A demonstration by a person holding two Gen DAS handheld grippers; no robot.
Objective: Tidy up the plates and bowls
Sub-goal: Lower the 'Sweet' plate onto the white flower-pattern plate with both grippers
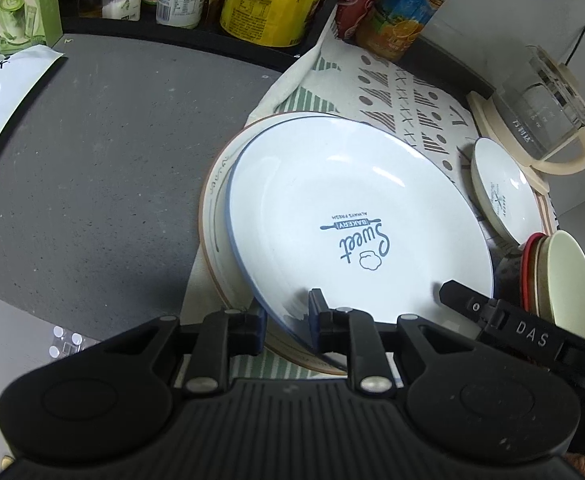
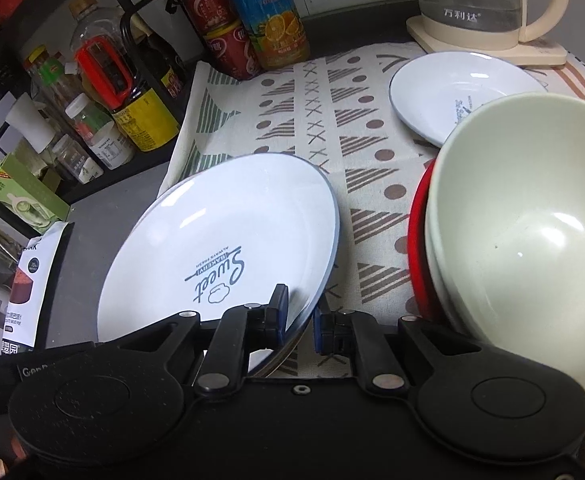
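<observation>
Left gripper (image 1: 286,316): clamped on near rim of blue-rimmed plate (image 1: 356,216).
Right gripper (image 2: 300,316): jaws straddle same rim; contact uncertain.
Technique: lower level onto brown-rimmed plate (image 1: 212,216), centred; release together.

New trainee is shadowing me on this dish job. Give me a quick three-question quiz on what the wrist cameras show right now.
1. True or false: both grippers grip the Sweet Bakery plate.
2. What lies under that plate in the left wrist view?
3. Which sits nearest the kettle? A small plate B pale bowl C brown-rimmed plate

Key: 1 true: left gripper, right gripper. 2 the brown-rimmed plate. 3 A.
</observation>
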